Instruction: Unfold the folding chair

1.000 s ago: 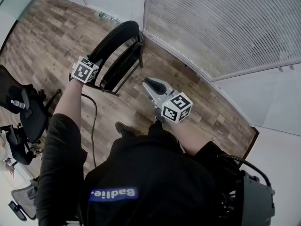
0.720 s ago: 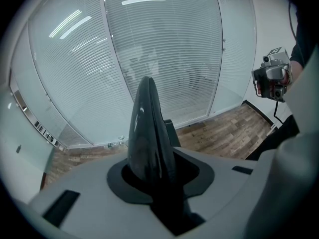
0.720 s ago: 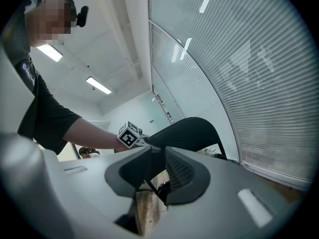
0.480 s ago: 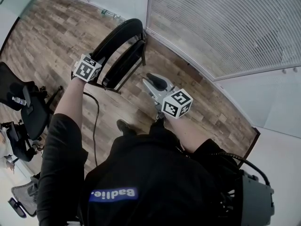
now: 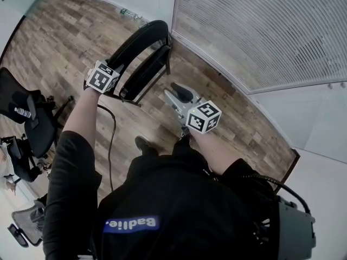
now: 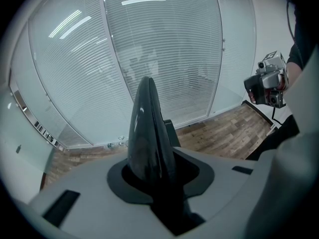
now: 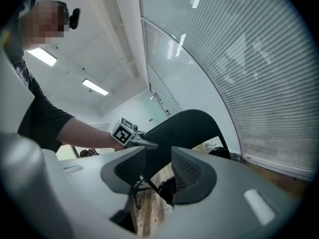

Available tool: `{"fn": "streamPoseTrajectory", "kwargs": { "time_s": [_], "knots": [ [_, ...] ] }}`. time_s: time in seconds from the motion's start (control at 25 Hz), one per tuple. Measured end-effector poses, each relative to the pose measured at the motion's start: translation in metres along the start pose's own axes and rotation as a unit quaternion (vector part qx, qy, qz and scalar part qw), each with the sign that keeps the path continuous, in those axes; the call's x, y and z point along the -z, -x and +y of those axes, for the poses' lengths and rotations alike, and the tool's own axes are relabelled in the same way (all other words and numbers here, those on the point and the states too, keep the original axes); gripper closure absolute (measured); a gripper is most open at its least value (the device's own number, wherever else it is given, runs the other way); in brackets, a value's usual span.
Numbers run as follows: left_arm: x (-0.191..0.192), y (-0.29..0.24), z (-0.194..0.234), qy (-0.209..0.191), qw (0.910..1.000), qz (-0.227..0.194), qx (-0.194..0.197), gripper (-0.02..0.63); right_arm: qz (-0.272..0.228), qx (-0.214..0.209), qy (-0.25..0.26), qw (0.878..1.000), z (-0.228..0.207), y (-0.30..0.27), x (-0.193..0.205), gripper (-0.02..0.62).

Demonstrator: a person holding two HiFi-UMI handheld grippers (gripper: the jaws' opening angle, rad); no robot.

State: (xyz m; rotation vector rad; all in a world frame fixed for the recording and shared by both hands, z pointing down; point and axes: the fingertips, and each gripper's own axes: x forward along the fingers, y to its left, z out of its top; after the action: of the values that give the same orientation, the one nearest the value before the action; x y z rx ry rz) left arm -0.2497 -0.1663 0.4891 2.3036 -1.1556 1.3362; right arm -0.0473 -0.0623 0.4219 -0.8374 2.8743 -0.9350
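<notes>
Two grippers are in the person's hands, but only one of them has hold of the folding chair (image 5: pixel 138 56). This chair is black and stands on the wooden floor (image 5: pixel 65 42), close to the foot of the glass wall with blinds (image 5: pixel 260 31). Its seat is folded up near the back, so it is not yet opened. The left gripper (image 6: pixel 152 176) has its jaws pressed on the curved top edge of the chair's back, which rises dark between them. The right gripper (image 7: pixel 158 168) is near the chair but apart from it, on the person's side. Its jaws are spread and have just been opening. Nothing is gripped between them, and the chair shows only beyond the gap. A black office chair (image 5: pixel 35 129) stands toward the left edge of the floor. A dark cable (image 5: pixel 111 145) lies on the floor beside the person.
</notes>
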Motion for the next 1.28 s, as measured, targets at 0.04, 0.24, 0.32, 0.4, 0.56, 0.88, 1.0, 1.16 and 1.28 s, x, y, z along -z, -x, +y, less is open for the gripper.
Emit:
{"fn": "streamPoseTrajectory", "kwargs": {
  "time_s": [0.04,0.24,0.32,0.4,0.56,0.88,1.0,1.16,1.28],
  "knots": [
    [0.0,0.0,0.0,0.0,1.0,0.0,0.0,0.511,0.003,0.002,-0.002,1.0,-0.001,-0.001,0.002,0.463],
    [-0.001,0.0,-0.001,0.0,1.0,0.0,-0.001,0.511,0.016,0.006,-0.011,1.0,-0.008,-0.006,0.014,0.452],
    [-0.001,0.0,-0.002,0.0,1.0,0.0,0.0,0.511,0.02,0.008,-0.014,1.0,-0.011,-0.008,0.017,0.448],
    [0.0,0.0,-0.003,0.0,1.0,0.001,0.0,0.512,0.024,0.01,-0.016,1.0,-0.013,-0.01,0.021,0.445],
    [-0.001,0.001,-0.003,-0.001,1.0,0.001,-0.001,0.512,0.033,0.013,-0.022,0.999,-0.02,-0.015,0.027,0.437],
    [-0.003,0.0,-0.003,-0.004,1.0,-0.004,-0.003,0.512,0.051,0.017,-0.043,0.998,-0.032,-0.029,0.044,0.417],
    [-0.003,0.0,-0.004,-0.003,1.0,-0.004,-0.005,0.511,0.058,0.021,-0.052,0.997,-0.039,-0.035,0.053,0.41],
    [-0.002,0.002,-0.005,-0.003,1.0,-0.006,-0.005,0.512,0.065,0.027,-0.066,0.995,-0.046,-0.047,0.065,0.402],
    [-0.002,0.002,-0.007,-0.003,1.0,-0.007,-0.005,0.511,0.071,0.028,-0.08,0.994,-0.051,-0.055,0.077,0.399]
  ]
}}
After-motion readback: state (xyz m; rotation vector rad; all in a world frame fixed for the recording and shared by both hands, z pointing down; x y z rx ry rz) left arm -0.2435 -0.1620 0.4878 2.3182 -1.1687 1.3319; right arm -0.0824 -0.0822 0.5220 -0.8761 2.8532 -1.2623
